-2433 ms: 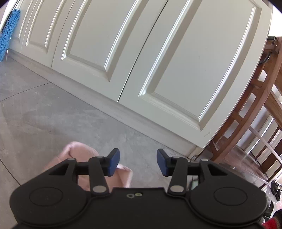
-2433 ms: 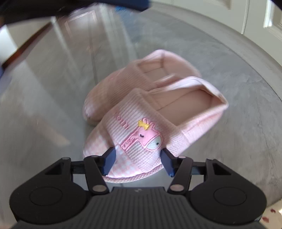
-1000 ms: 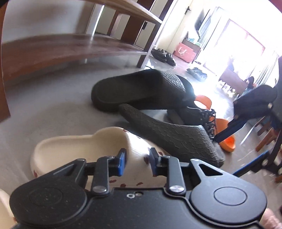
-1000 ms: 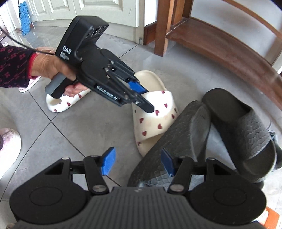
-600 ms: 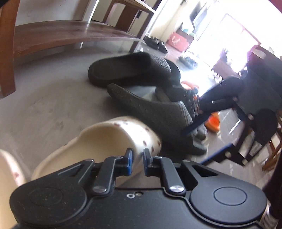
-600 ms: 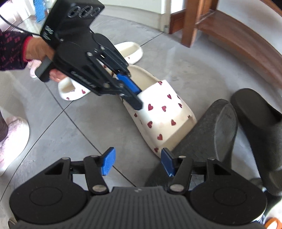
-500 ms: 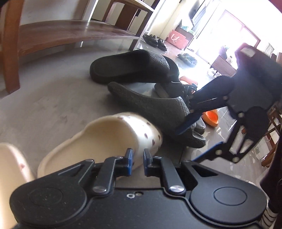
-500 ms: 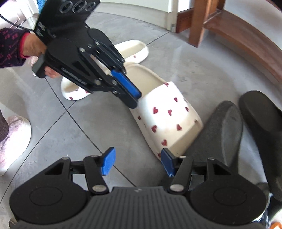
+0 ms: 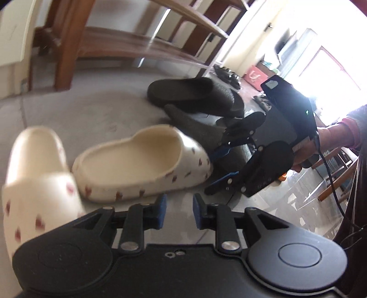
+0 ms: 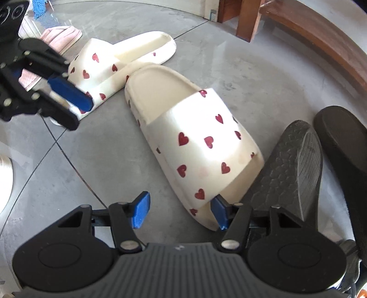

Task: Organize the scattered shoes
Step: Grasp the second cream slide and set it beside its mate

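A cream slipper with red hearts (image 10: 201, 137) lies on the grey floor, heel against its mate (image 10: 119, 57). My right gripper (image 10: 181, 211) hangs open over its toe. The toe reaches in between the fingers near the right pad, and no pad presses on it. My left gripper (image 9: 179, 211) is pulled back from the same slipper (image 9: 137, 160), and its jaws are opening with nothing between them. In the right wrist view the left gripper (image 10: 80, 114) sits at the left, over the mate's toe. The right gripper (image 9: 220, 167), held by a hand, shows in the left wrist view.
Two black slides (image 10: 293, 165) (image 10: 339, 142) lie right beside the heart slipper's toe. A pink slipper (image 10: 62, 34) rests at the far left near a blue mop (image 10: 41, 6). A low wooden shelf (image 10: 309, 34) runs along the back right.
My left gripper dragged the heart slipper next to its mate, let go of its strap and pulled back. My right gripper came down closer to the slipper's toe.
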{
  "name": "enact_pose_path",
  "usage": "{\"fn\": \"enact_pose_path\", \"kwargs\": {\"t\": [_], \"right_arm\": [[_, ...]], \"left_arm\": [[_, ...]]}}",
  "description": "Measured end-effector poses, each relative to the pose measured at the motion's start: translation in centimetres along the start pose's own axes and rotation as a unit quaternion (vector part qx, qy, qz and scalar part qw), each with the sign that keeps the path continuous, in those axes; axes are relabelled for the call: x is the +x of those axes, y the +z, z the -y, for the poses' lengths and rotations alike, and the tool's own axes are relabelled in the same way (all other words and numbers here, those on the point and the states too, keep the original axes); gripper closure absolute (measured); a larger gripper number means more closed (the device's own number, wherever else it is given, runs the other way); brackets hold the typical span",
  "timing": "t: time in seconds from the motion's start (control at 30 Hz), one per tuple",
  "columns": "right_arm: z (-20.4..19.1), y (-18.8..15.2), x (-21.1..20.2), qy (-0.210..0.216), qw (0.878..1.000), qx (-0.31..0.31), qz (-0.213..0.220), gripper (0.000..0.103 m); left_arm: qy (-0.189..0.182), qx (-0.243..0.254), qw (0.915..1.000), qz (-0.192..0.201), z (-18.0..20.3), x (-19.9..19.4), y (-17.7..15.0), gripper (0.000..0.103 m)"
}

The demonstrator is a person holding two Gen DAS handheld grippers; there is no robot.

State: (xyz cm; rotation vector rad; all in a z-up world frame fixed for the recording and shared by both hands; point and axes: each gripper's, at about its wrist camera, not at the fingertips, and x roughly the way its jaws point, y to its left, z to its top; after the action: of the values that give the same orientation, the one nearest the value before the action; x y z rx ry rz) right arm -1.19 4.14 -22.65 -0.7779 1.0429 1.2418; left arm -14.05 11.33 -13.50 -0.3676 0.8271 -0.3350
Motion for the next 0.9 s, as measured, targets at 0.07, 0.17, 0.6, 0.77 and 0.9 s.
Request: {"fn": "enact_pose_path", "kwargs": {"t": [0.07, 0.17, 0.6, 0.77, 0.9], "right_arm": [[-0.1, 0.1, 0.0, 0.018, 1.000, 0.001, 0.003, 0.042], [-1.3, 0.3, 0.4, 0.045, 0.999, -0.013, 0.002, 0.042], [-7.6, 6.5, 3.3, 0.109, 0.990, -0.084, 0.007, 0.042], [-10.6, 8.8, 4.7, 0.112, 0.984, -0.138, 0.006, 0.040], [-11.4, 9.2, 4.6, 0.118, 0.982, -0.144, 0.008, 0.040]], "left_arm": [[0.010, -0.006, 0.9999, 0.002, -0.1, -0.7, -0.4, 0.076], [0.042, -0.025, 0.9987, 0.014, -0.8, -2.4, -0.9, 0.072], [0.121, -0.078, 0.9873, 0.068, -2.8, -8.5, -1.8, 0.061], [0.120, -0.089, 0.9853, 0.083, -3.0, -9.2, -2.0, 0.060], [0.113, -0.094, 0.9849, 0.093, -3.4, -9.5, -1.8, 0.058]]}}
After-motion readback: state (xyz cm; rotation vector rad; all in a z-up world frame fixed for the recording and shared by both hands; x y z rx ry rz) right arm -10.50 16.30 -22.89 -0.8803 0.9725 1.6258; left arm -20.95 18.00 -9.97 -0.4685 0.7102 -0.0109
